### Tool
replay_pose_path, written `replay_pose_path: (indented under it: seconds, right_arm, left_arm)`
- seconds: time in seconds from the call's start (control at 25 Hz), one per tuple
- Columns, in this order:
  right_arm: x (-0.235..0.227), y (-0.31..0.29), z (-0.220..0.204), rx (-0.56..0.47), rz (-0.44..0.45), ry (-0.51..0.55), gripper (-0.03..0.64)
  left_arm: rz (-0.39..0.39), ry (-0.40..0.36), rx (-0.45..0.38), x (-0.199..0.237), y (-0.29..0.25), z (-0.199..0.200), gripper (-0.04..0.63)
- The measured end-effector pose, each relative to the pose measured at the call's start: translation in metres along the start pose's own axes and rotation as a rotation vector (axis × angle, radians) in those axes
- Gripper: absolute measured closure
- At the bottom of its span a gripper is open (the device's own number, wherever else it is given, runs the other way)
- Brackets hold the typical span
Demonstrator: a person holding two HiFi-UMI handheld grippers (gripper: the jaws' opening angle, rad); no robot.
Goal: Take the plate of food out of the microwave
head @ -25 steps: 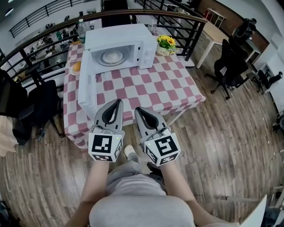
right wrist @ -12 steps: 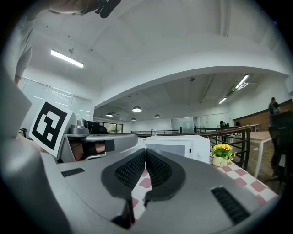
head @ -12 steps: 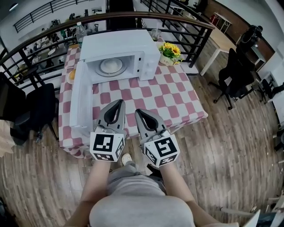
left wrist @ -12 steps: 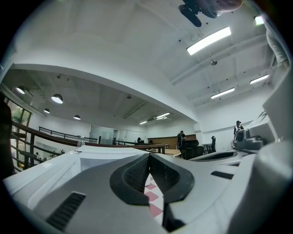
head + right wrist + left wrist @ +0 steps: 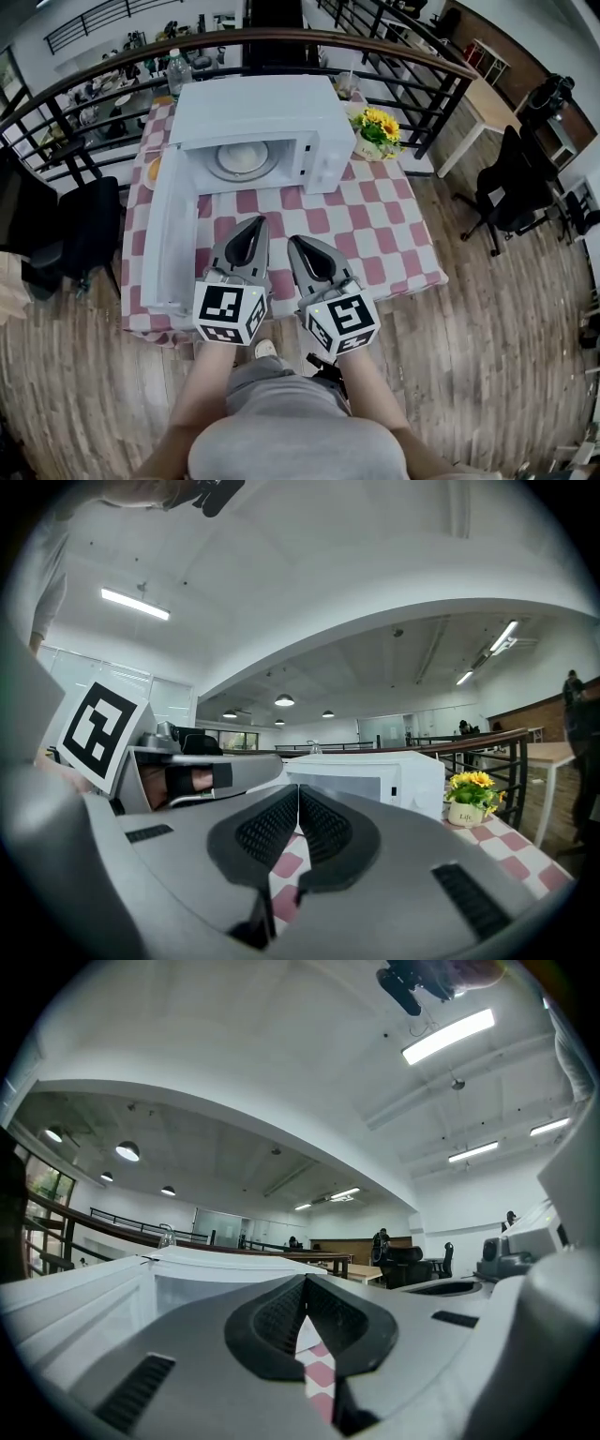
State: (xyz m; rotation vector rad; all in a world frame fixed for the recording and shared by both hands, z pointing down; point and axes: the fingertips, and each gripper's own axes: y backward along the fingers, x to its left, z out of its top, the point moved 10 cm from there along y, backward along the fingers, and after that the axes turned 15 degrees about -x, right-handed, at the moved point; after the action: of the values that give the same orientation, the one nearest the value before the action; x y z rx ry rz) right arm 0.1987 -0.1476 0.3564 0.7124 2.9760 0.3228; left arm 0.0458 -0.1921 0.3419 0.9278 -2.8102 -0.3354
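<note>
A white microwave [image 5: 267, 117] stands at the back of a red-and-white checked table [image 5: 375, 225], its door [image 5: 167, 234] swung wide to the left. Inside, a white plate [image 5: 242, 161] carries a pale round food item. My left gripper [image 5: 257, 225] and right gripper [image 5: 296, 243] hover side by side over the table's near half, short of the microwave mouth, both shut and empty. The microwave [image 5: 370, 780] also shows in the right gripper view beyond the closed jaws; its door [image 5: 75, 1302] fills the lower left of the left gripper view.
A pot of yellow flowers [image 5: 377, 133] sits right of the microwave. An orange food item on a dish [image 5: 154, 169] and a water bottle [image 5: 176, 67] lie behind the door. A black chair [image 5: 70, 234] stands left of the table, a railing [image 5: 412, 56] behind it.
The person has stepped closer: table and microwave sit larger and nearer in the head view. Both grippers stay shut, now over the table's near half rather than its front edge.
</note>
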Motion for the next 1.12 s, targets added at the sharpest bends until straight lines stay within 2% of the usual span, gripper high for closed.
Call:
replay_pose_path:
  seconds: [0.24, 0.52, 0.8, 1.04, 1.12]
  right_arm:
    - [-0.015, -0.014, -0.01, 0.009, 0.011, -0.02, 0.591]
    - [-0.027, -0.023, -0.012, 0.027, 0.014, -0.027, 0.591]
    - [-0.041, -0.034, -0.015, 0.047, 0.066, -0.019, 0.591]
    - [-0.064, -0.054, -0.024, 0.055, 0.117, -0.025, 0.591]
    - [-0.069, -0.061, -0.026, 0.058, 0.136, -0.025, 0.591]
  left_arm:
    - [0.023, 0.017, 0.032, 0.012, -0.015, -0.008, 0.597]
    - [0.089, 0.09, 0.038, 0.024, -0.022, -0.016, 0.597]
    - [0.127, 0.144, 0.051, 0.03, -0.033, -0.028, 0.595]
    - [0.186, 0.157, 0.058, 0.042, -0.055, -0.041, 0.595]
    - [0.199, 0.165, 0.065, 0.047, -0.062, -0.046, 0.576]
